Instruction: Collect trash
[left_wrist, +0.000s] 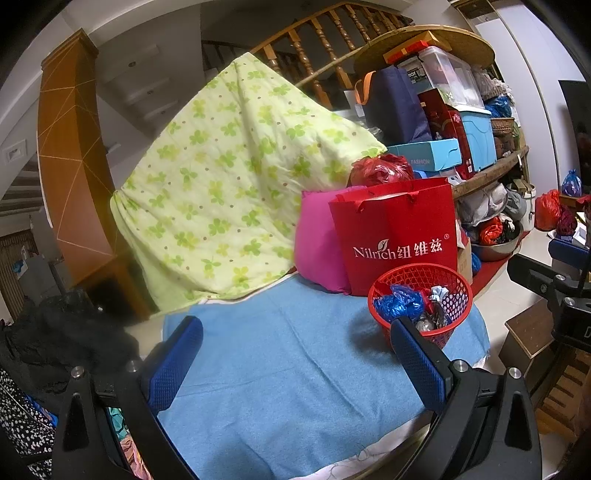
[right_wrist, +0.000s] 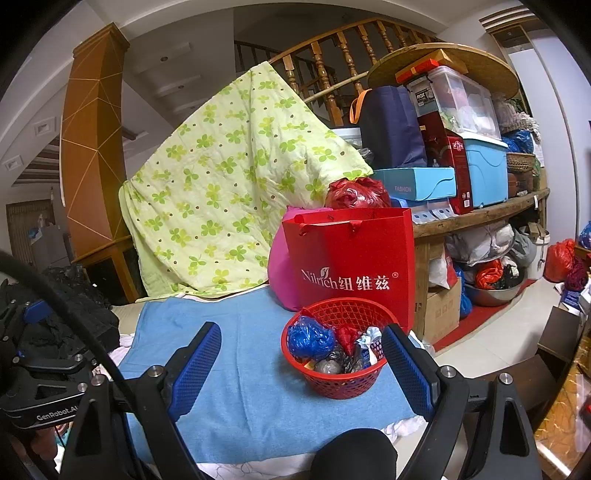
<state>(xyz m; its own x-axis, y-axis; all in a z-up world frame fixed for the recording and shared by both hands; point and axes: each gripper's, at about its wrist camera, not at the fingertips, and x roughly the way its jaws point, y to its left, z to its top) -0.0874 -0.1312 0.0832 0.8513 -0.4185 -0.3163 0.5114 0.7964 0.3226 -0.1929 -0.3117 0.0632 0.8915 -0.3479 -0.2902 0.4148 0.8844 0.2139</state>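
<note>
Two views. Left wrist: your left gripper (left_wrist: 295, 350) is gaping wide, empty; red basket (left_wrist: 421, 295) of trash is sitting at one o'clock. Right wrist: your right gripper (right_wrist: 301, 363), wide, empty, is nearer, basket at twelve.

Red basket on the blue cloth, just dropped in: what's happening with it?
Nothing is being handled right now. The red basket sits on the blue cloth, in front of the red paper bag, already holding crumpled trash: a blue plastic wad and other scraps. Both the left hand-held gripper and the right hand-held gripper are open and empty, pointed at the cloth, which shows no loose trash.
</note>
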